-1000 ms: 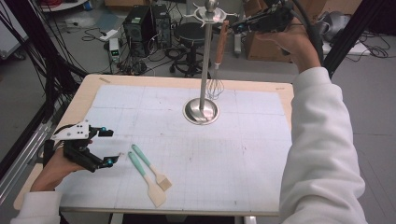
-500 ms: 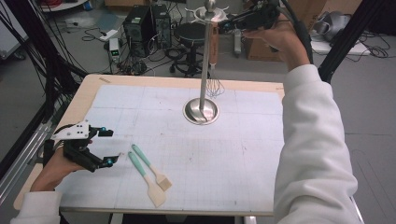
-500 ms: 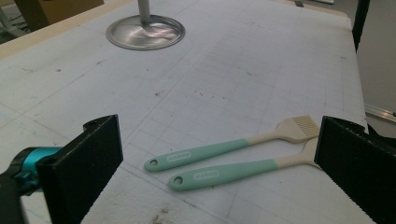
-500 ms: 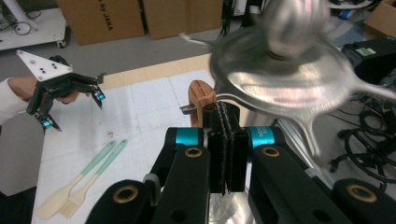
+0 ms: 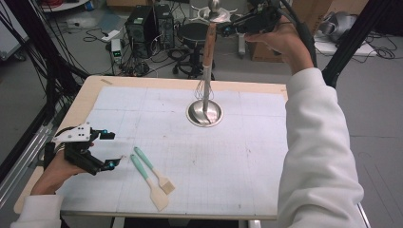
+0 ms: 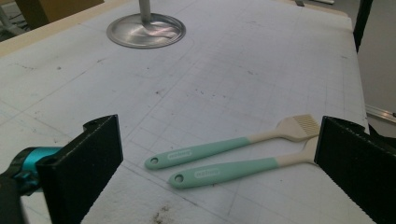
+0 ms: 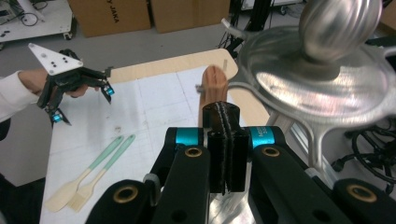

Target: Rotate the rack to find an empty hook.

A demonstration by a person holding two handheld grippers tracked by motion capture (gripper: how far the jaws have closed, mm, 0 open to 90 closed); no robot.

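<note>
1. Note the right claw [image 7: 223, 111] raised beside the top plate of the metal stand [image 5: 216, 13], pinched fully shut with nothing between its pads and its tip just short of the wooden end of the whisk [image 7: 214, 88].
2. Find the whisk hanging upright along the stand's pole, wire head low over the round base, handle top up by the hooks. Cannot tell whether the loop sits fully on a hook.
3. Treat the step in hand as probably the hanging of the whisk. Check the seat before anything else, and nudge the handle top only lightly with the closed tip.
4. Keep clear of the plate and its prongs when backing off. Draw away level rather than downward, so as not to knock the handle and set the whisk swinging.
5. Leave the stand's base [image 5: 204, 114] unmoved (a tall, narrow thing, likely easy to rock).
6. See the left claw [image 5: 112, 150] resting low at the left of the desk [image 5: 247, 156], spread wide and empty, facing the teal-handled brush [image 6: 196, 152] and spatula [image 6: 224, 171] lying side by side just ahead.
7. For either of those, close across the handle's middle, not the pale head.
</note>
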